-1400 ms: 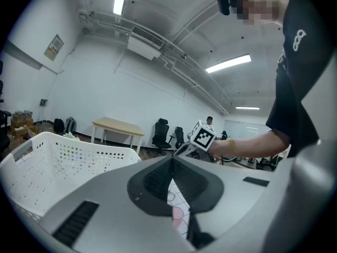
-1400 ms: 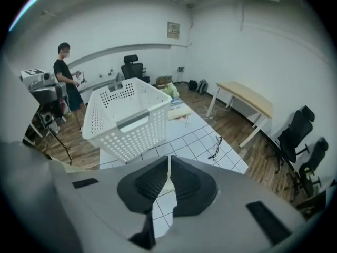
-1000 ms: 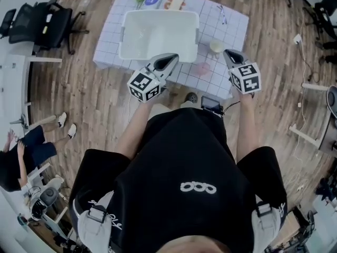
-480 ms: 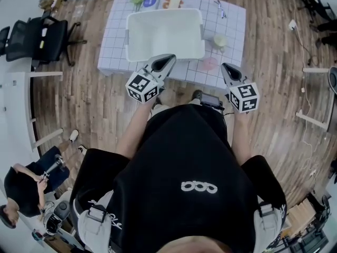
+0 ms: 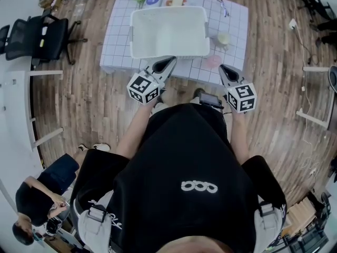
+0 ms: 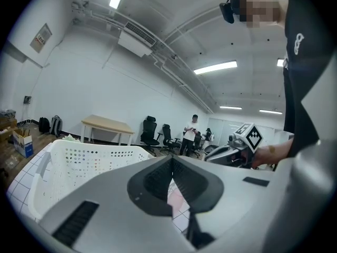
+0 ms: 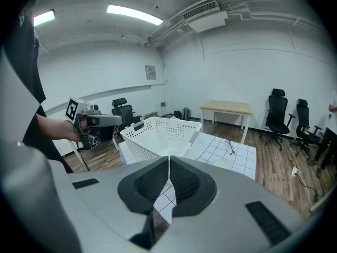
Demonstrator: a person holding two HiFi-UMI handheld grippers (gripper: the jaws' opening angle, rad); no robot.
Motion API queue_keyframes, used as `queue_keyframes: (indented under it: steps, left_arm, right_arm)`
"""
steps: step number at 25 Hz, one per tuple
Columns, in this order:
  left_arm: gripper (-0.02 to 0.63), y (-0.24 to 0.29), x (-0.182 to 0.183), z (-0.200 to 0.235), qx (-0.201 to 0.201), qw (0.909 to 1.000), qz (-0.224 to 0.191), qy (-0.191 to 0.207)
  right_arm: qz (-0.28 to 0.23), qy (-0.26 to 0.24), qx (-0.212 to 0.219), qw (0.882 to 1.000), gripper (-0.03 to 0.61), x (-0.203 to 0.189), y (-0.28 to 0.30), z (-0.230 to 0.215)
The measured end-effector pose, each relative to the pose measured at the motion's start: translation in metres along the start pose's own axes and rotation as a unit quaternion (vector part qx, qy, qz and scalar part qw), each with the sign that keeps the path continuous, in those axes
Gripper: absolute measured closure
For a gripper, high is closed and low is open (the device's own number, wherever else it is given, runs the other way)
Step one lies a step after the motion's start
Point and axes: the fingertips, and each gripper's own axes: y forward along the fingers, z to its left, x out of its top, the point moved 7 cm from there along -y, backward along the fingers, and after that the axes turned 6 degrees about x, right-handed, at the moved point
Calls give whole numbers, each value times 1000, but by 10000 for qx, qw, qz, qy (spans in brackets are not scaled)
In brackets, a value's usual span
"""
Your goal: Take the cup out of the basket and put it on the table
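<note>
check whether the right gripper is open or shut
Shut. The right gripper has its jaws meeting along a thin seam in its own view, with nothing between them.

— First item?
— Basket (image 5: 169, 33): white, perforated in dotted rows. Surface (image 5: 118, 41): white, thin dark grid.
— Smaller pieces?
— Pink cup (image 5: 214, 62); cream cup (image 5: 223, 38). Floor (image 5: 79, 99): brown wood planks. Left hand-held gripper (image 5: 172, 60) and right hand-held gripper (image 5: 221, 67): grey, black-and-white marker cubes.

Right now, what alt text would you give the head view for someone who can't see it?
Seen from above, a person in black holds the left gripper and right gripper, both shut, at the near edge of a grid-patterned table. On it stands a white basket, with a pale cup and a pink cup beside it.
</note>
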Motion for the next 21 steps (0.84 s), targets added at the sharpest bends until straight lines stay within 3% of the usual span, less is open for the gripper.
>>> queue_keyframes:
  steps: [21]
  left_arm:
    - [606, -9, -7, -15, 58, 10000, 12, -10]
  right_arm:
    - [166, -8, 142, 9998, 548, -14, 2, 9]
